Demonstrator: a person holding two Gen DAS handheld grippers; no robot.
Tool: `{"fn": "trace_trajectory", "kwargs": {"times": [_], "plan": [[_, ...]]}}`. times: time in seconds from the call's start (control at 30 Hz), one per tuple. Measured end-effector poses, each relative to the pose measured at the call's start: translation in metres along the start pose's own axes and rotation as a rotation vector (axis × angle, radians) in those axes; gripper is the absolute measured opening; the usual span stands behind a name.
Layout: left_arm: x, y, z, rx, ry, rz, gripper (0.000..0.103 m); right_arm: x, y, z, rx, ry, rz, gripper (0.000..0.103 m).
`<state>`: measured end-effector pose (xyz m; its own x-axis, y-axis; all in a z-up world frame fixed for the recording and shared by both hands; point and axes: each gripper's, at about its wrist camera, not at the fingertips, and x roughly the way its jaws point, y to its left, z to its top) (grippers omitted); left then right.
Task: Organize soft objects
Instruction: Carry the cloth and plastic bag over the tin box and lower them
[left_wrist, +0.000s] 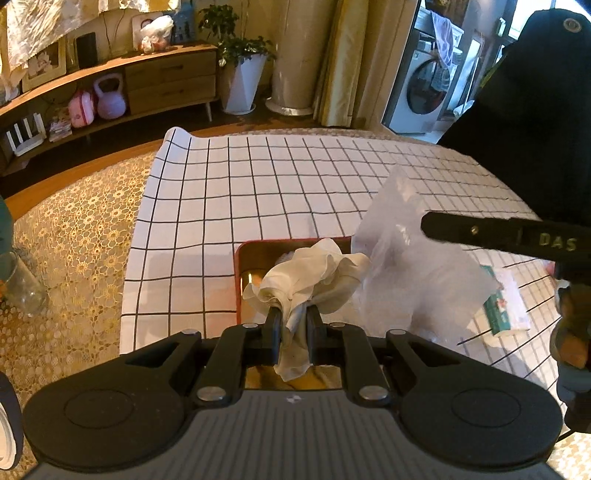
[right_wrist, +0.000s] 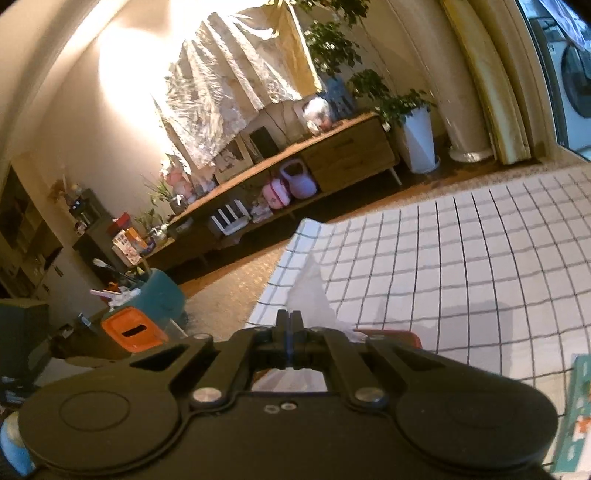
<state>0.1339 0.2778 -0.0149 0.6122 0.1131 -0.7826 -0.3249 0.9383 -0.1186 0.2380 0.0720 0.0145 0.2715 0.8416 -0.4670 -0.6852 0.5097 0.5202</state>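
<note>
My left gripper is shut on a crumpled cream cloth, held over a red-rimmed tray with a golden inside, on the checked tablecloth. In the left wrist view the right gripper reaches in from the right, shut on a thin white tissue that hangs beside the cloth. In the right wrist view my right gripper pinches that white tissue, which sticks up past the closed fingertips. The red tray's edge shows just behind it.
A green-and-white tissue pack lies on the tablecloth at the right; the same pack shows in the right wrist view. A glass jar stands on the patterned mat at the left. A teal holder and an orange box sit beyond the table's left edge.
</note>
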Motion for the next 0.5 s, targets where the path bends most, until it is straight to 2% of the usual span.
{"fn": "trace_trajectory", "kwargs": {"times": [0.23,0.5], "plan": [[0.018,-0.001,-0.008,0.008,0.016,-0.003,0.014,0.022,-0.020,-0.022,0.061,0.068,-0.049,0.000],[0.032,-0.010,-0.018,0.047,-0.002,0.010,0.014,0.028,-0.023,-0.046,0.045,0.127,-0.078,0.000]]}}
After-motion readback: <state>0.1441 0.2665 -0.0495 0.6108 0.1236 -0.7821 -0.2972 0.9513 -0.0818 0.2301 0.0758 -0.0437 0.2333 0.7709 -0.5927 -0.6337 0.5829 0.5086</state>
